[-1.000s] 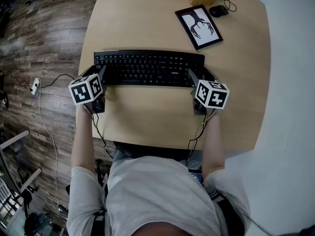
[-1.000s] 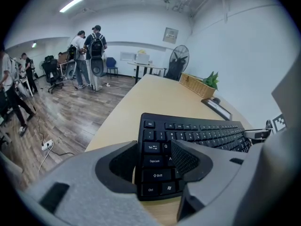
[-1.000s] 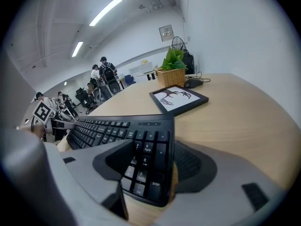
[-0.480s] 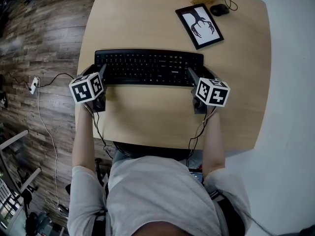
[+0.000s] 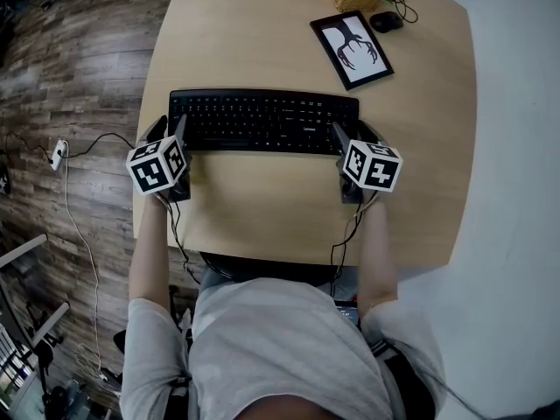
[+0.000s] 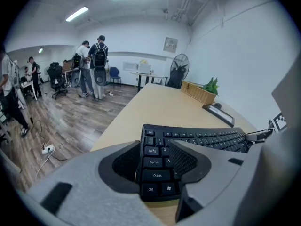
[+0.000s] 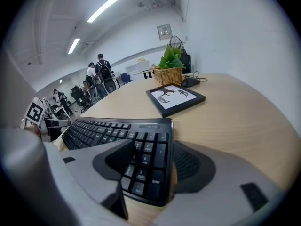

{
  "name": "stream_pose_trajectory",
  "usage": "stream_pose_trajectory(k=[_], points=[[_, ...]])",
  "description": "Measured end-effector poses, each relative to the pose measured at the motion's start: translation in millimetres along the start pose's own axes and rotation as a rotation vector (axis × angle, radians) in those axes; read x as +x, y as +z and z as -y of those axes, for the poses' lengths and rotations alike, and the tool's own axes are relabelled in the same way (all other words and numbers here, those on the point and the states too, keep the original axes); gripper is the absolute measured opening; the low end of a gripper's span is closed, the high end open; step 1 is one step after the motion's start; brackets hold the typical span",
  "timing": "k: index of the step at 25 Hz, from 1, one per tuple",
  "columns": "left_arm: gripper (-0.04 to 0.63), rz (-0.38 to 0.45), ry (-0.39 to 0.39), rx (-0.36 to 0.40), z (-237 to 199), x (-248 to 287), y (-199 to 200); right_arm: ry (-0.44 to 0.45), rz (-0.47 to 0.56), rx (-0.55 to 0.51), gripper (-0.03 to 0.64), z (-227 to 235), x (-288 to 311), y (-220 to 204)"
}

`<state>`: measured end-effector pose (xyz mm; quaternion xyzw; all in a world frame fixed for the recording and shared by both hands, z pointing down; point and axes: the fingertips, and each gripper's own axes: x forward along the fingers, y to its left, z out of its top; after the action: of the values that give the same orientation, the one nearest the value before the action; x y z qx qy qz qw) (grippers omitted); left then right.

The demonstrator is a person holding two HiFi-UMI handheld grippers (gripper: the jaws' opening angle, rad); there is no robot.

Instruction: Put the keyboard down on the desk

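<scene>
The keyboard (image 5: 264,122) lay flat on the counter (image 5: 262,208) near the framed picture (image 5: 352,49), its ends between the spread left tongs (image 5: 170,125), just narrowed slightly, and spread right tongs (image 5: 352,134), so drawing both straight back, clear of keys, seemed wisest.

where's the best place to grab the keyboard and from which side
Take the keyboard by its two short ends, one in each hand, coming in from the near long edge. It is long and thin and lies flat on the desk, so a hold on one end alone would probably let it tip.
</scene>
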<state>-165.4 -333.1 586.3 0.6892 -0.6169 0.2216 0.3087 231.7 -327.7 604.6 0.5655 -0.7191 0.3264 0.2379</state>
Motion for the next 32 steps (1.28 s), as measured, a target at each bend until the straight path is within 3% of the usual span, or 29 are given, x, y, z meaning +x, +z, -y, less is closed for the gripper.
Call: stream_pose_trajectory(k=[6,9,11,23,32], points=[[0.092,0.093,0.033,0.102,7,-25,17,-0.055,0.074,-0.085,0.231,-2,-20,12],[0.038,0.158,0.012,0.115,15,-41,23,-0.092,0.130,-0.118,0.053,-6,-37,23],[0.019,0.201,-0.005,0.126,20,-51,26,-0.090,0.156,-0.138,0.018,-13,-47,27],[0.011,0.356,-0.078,0.179,35,-125,42,-0.006,0.359,-0.128,0.014,-67,-124,42],[0.011,0.443,-0.125,0.221,37,-188,52,-0.045,0.462,-0.127,0.014,-98,-190,37]])
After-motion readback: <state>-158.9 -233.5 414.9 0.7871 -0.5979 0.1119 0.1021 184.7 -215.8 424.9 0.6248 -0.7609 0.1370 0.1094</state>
